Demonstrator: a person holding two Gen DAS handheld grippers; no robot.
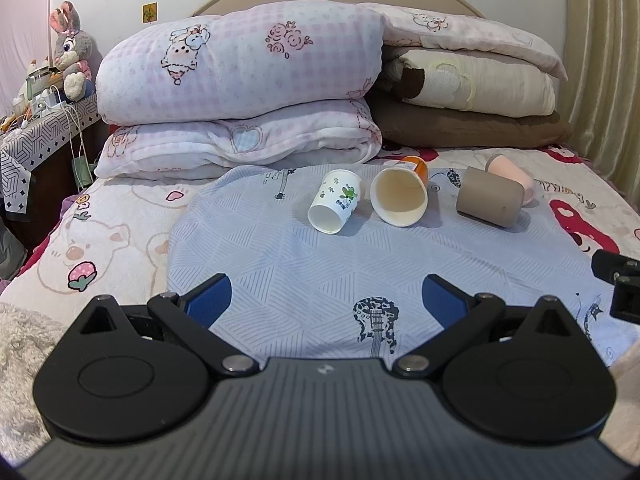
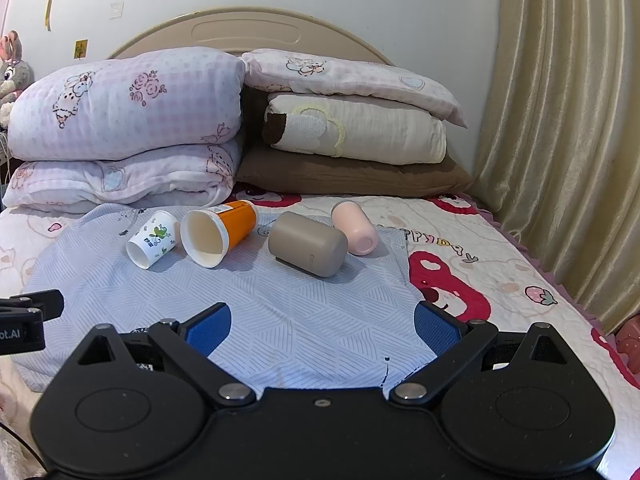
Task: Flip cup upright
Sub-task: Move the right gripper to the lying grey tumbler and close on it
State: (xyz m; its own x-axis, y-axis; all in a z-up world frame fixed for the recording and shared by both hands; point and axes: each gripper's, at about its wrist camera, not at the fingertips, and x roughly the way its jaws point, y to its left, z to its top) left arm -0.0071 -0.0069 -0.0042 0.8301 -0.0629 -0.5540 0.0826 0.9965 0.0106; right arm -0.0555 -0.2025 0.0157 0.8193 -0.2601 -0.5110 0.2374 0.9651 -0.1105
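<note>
Several cups lie on their sides on a light blue cloth (image 1: 288, 264) on the bed. A white paper cup with a green print (image 1: 335, 202) (image 2: 153, 239) lies leftmost, its mouth toward me. Beside it lies an orange cup with a cream inside (image 1: 400, 196) (image 2: 219, 233). A taupe cup (image 1: 490, 197) (image 2: 308, 245) and a small pink cup (image 1: 510, 178) (image 2: 355, 229) lie further right. My left gripper (image 1: 326, 300) is open and empty, short of the cups. My right gripper (image 2: 322, 326) is open and empty, also short of them.
Folded pink quilts (image 1: 240, 92) and stacked pillows (image 1: 472, 92) stand behind the cups against the headboard. A bedside table (image 1: 44, 128) with a plush rabbit is at the left. A curtain (image 2: 560, 140) hangs at the right. The other gripper shows at the edge of each view (image 1: 618, 284) (image 2: 28, 320).
</note>
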